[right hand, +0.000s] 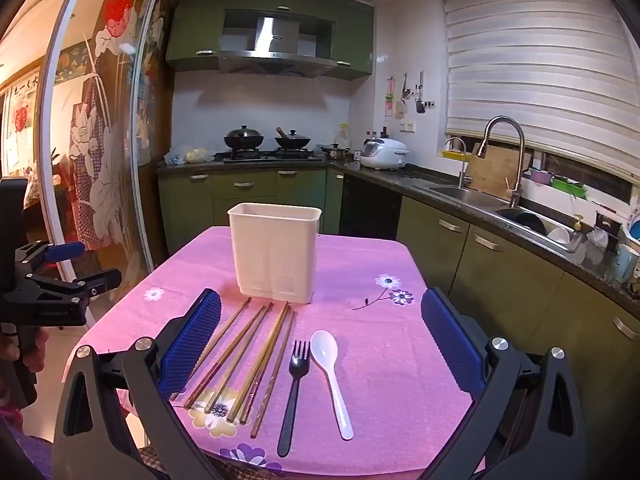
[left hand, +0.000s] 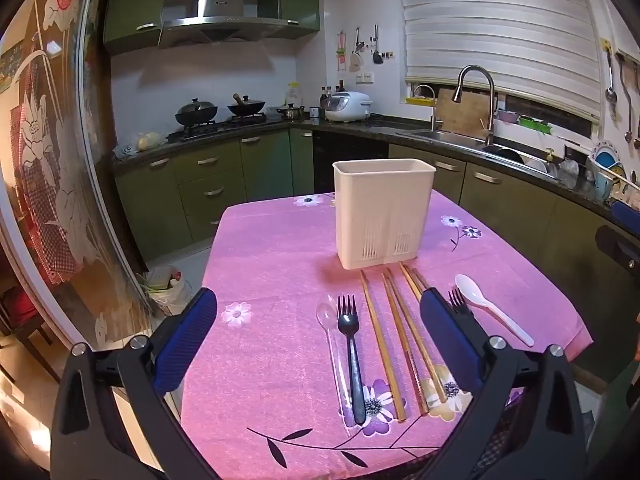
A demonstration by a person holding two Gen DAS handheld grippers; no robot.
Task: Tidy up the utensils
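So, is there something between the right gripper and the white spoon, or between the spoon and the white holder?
Nothing visible blocks either path. The right gripper is open above the white spoon, which lies flat beside the black fork. Between the spoon and the white holder is only bare pink tablecloth; the chopsticks lie to the left.

This is a home kitchen. Green cabinets [right hand: 272,36] hang around a steel range hood [right hand: 276,54] at twelve o'clock, above a gas stove [right hand: 266,155] carrying two lidded woks [right hand: 243,138]. Just to its right a white rice cooker [right hand: 383,153] sits on the dark counter [left hand: 360,126]. At two o'clock a tall faucet [right hand: 505,156] curves over a steel sink [right hand: 464,192] under a window blind [right hand: 536,64]. Ladles [left hand: 611,80] hang on the tiled wall, and a table with a pink flowered cloth [left hand: 280,248] fills the foreground at six o'clock.
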